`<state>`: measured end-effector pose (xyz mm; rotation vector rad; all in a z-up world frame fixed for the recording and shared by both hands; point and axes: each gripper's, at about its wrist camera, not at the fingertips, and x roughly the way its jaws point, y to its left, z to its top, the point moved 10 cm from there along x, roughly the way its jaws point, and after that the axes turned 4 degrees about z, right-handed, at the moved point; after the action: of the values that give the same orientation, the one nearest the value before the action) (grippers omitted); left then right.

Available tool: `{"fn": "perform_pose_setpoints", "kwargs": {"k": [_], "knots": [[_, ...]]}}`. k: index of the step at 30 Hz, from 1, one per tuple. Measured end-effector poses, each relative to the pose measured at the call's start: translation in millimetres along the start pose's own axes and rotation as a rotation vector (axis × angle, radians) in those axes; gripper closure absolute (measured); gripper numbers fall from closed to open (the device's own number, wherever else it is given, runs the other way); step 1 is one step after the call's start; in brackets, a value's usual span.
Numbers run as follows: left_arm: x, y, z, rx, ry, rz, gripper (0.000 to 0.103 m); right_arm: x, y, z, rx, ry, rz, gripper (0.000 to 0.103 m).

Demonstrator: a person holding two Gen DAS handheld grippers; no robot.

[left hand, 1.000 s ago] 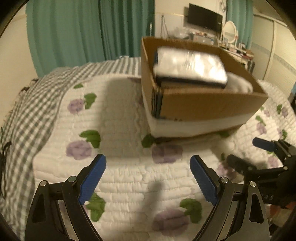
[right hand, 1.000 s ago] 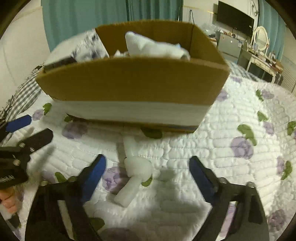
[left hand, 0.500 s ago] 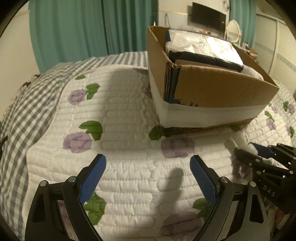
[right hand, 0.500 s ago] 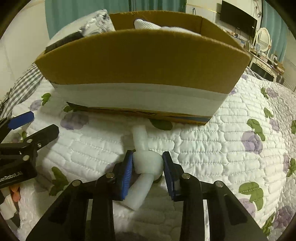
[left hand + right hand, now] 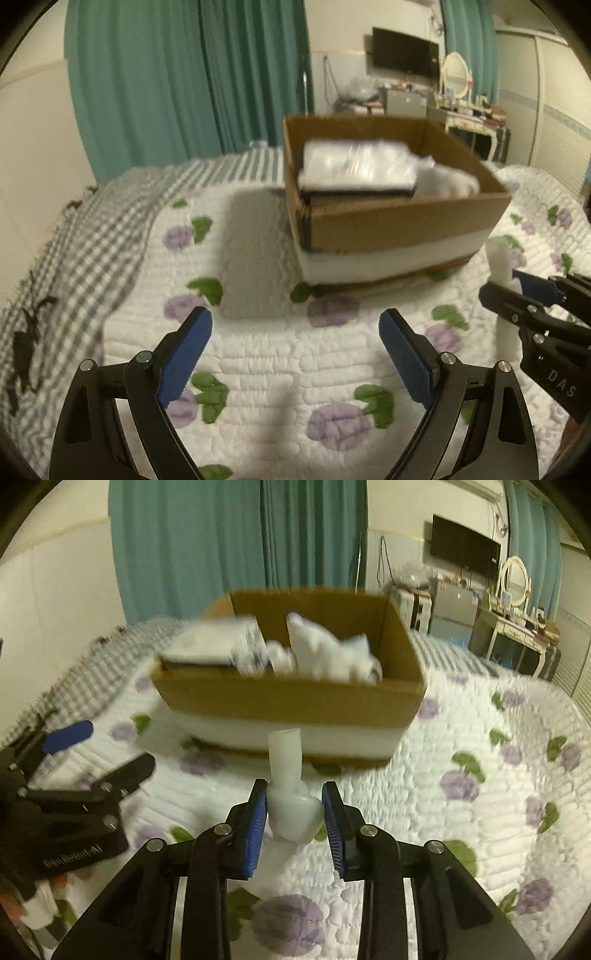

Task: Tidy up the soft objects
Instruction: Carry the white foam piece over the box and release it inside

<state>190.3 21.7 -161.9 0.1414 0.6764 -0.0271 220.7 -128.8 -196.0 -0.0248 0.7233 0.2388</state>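
Note:
My right gripper (image 5: 294, 814) is shut on a white knotted soft object (image 5: 291, 801) and holds it above the quilt, in front of the cardboard box (image 5: 288, 698). The object also shows at the right edge of the left wrist view (image 5: 499, 266), between the right gripper's fingers (image 5: 532, 291). The box (image 5: 399, 221) holds a plastic-wrapped flat pack (image 5: 356, 168) and white soft items (image 5: 325, 657). My left gripper (image 5: 295, 354) is open and empty over the quilt, left of the right gripper and in front of the box. It shows at the left of the right wrist view (image 5: 96, 749).
The bed has a white quilt with purple flowers (image 5: 258, 354) and a grey checked blanket (image 5: 85, 251) on its left. Teal curtains (image 5: 184, 81) hang behind. A dresser with mirror and TV (image 5: 509, 590) stands at the back right.
My right gripper closed on the white knotted object and lifted it off the quilt. Both wrist cameras rose and drew back, so the box inside shows again.

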Motion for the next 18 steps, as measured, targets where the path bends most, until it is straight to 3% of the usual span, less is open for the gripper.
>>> {"fn": "perform_pose_setpoints", "kwargs": {"k": [10,18], "knots": [[-52,7,70,-0.01,-0.14,0.015,0.01,-65,14,84,-0.052,-0.146,0.028,0.074],[-52,12,135,-0.045,-0.219,0.032,0.01,-69,2,165,-0.069,-0.212,0.041,0.074]]}}
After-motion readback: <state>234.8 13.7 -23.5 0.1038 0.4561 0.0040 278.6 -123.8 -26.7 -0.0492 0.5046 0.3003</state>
